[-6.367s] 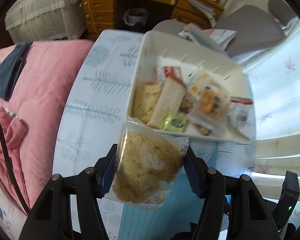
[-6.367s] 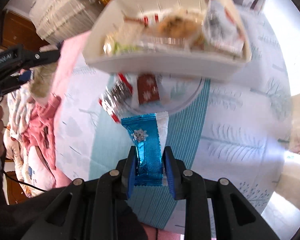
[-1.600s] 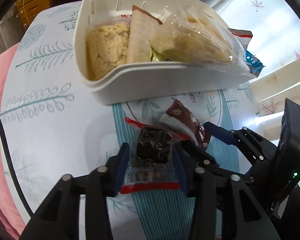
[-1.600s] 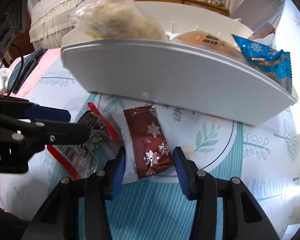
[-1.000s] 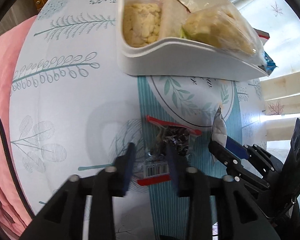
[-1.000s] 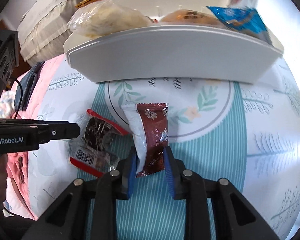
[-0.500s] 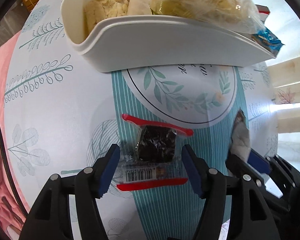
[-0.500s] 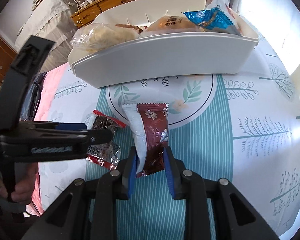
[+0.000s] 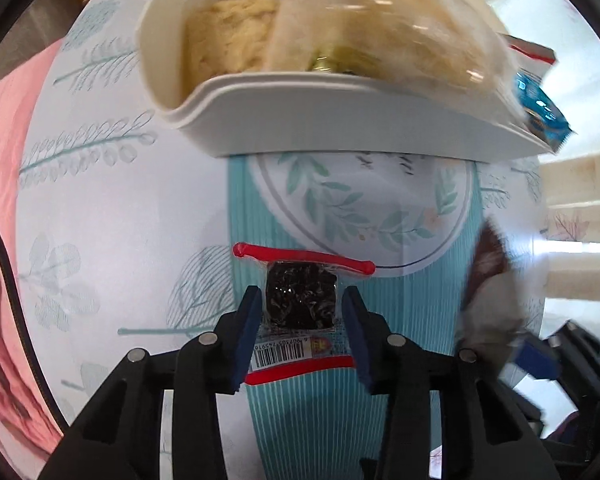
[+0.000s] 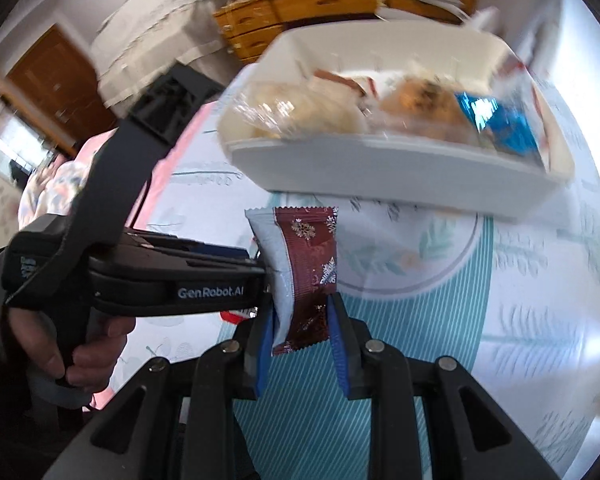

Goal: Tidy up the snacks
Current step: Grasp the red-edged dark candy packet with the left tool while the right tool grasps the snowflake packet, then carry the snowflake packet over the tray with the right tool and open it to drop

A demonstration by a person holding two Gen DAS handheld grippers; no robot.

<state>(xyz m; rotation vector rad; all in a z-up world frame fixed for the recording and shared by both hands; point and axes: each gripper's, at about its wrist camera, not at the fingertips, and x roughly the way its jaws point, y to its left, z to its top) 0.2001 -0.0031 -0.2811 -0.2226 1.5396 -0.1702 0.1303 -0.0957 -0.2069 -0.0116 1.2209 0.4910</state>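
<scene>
Two grippers at work beside a white bin of snacks standing on a patterned cloth. In the left wrist view we see the left gripper pointing steeply down over a clear packet with red end seals and a dark block inside, lying flat on the cloth's striped band, just in front of the bin; its jaws have just been closing and now sit against the packet's two sides, so we read them as clenched on it, though the packet is not yet lifted. In the right wrist view the right gripper is clamped on the lower end of a maroon wrapper with snowflakes, which stands upright in the air above the cloth, short of the bin. We judge both items light, with thin, slick film that crumples and may slide; the dark block looks firm enough to take pressure across its middle, while the sealed ends are flimsy. The maroon wrapper, held by one end, may swing or sag during transfer into the bin, which is already piled high
</scene>
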